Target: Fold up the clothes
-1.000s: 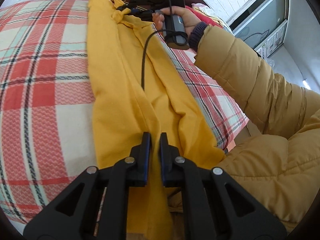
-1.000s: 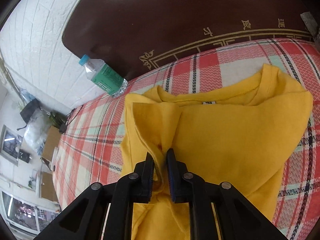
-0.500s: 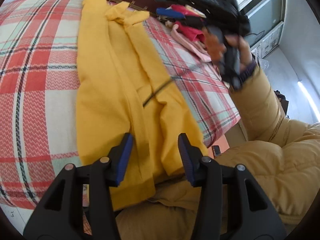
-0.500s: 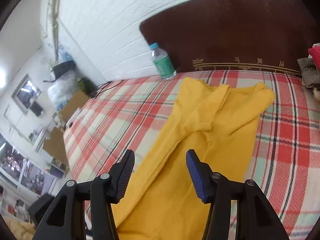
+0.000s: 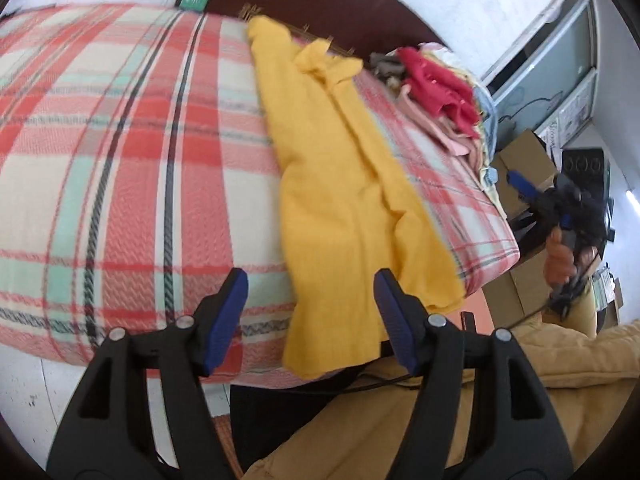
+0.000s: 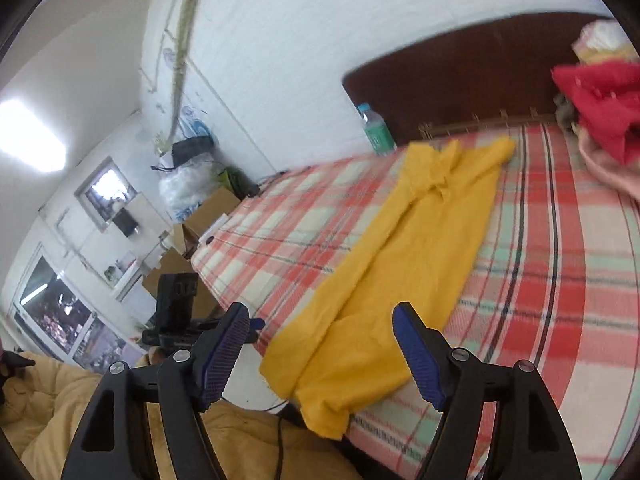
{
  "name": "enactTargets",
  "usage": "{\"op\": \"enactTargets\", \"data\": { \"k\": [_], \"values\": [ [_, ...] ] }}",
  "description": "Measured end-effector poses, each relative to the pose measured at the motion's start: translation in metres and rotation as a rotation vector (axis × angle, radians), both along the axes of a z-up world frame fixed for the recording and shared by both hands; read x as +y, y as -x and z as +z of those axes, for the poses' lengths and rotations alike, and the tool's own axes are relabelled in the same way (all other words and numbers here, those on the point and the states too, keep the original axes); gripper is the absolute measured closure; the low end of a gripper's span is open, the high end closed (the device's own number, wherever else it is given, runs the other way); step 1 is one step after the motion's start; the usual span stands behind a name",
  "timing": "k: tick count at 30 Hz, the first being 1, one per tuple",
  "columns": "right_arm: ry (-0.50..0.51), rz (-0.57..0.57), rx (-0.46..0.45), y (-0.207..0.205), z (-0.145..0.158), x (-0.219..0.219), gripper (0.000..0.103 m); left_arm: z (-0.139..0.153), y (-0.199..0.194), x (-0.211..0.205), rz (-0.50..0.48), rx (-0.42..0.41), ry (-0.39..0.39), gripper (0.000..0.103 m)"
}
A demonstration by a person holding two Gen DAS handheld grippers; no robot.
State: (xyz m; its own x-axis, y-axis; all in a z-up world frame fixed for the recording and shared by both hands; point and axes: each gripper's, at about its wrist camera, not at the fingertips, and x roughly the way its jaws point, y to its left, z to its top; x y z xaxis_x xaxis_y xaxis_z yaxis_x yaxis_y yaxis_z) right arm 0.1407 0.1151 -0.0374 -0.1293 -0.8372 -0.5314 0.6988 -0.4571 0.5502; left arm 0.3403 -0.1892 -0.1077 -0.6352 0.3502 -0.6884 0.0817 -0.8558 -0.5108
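A yellow garment (image 5: 344, 184) lies folded into a long narrow strip on the plaid bed cover (image 5: 120, 140), its hem hanging over the near edge. It also shows in the right wrist view (image 6: 408, 264). My left gripper (image 5: 312, 316) is open and empty, just above the hem. My right gripper (image 6: 320, 348) is open and empty, off the bed's near edge by the hem; it also shows in the left wrist view (image 5: 536, 200) at the far right, held in a hand.
A pile of red and pink clothes (image 5: 436, 92) sits at the bed's right side by the dark headboard (image 6: 460, 92). A water bottle (image 6: 376, 130) stands at the headboard. Cardboard boxes (image 5: 524, 168) stand on the floor beside the bed.
Both grippers opened and let go of the yellow garment, then pulled back toward the near edge of the bed. The right gripper moved from the collar end away to the side.
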Motion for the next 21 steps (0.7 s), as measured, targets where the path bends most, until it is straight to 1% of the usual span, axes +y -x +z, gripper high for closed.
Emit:
{"op": "enactTargets", "data": {
  "k": [3, 6, 7, 10, 12, 15, 18, 20, 21],
  "values": [
    [-0.09, 0.008, -0.107, -0.007, -0.051, -0.013, 0.027, -0.017, 0.003, 0.005, -0.001, -0.024, -0.019, 0.037],
    [-0.106, 0.029, -0.214, -0.012, -0.091, -0.024, 0.027, -0.018, 0.002, 0.009, -0.014, -0.005, -0.024, 0.037],
    [-0.104, 0.046, -0.236, -0.015, -0.101, -0.03, 0.027, -0.019, 0.002, 0.009, -0.02, -0.005, -0.038, 0.037],
    [-0.075, 0.082, -0.263, -0.019, -0.114, -0.041, 0.027, -0.022, 0.001, 0.013, -0.044, -0.007, -0.096, 0.037],
    [-0.073, 0.097, -0.256, -0.021, -0.116, -0.046, 0.027, -0.022, 0.0, 0.019, -0.052, -0.006, -0.088, 0.037],
    [-0.073, 0.114, -0.249, -0.023, -0.115, -0.05, 0.027, -0.021, 0.005, 0.026, -0.066, -0.015, -0.098, 0.037],
    [-0.105, 0.113, -0.232, -0.024, -0.115, -0.057, 0.034, -0.019, 0.008, 0.034, -0.083, -0.031, -0.073, 0.037],
    [-0.114, 0.107, -0.228, -0.023, -0.114, -0.061, 0.04, -0.019, 0.01, 0.038, -0.091, -0.051, -0.068, 0.041],
    [-0.119, 0.098, -0.228, -0.022, -0.115, -0.061, 0.05, -0.019, 0.011, 0.04, -0.089, -0.063, -0.057, 0.048]
  ]
}}
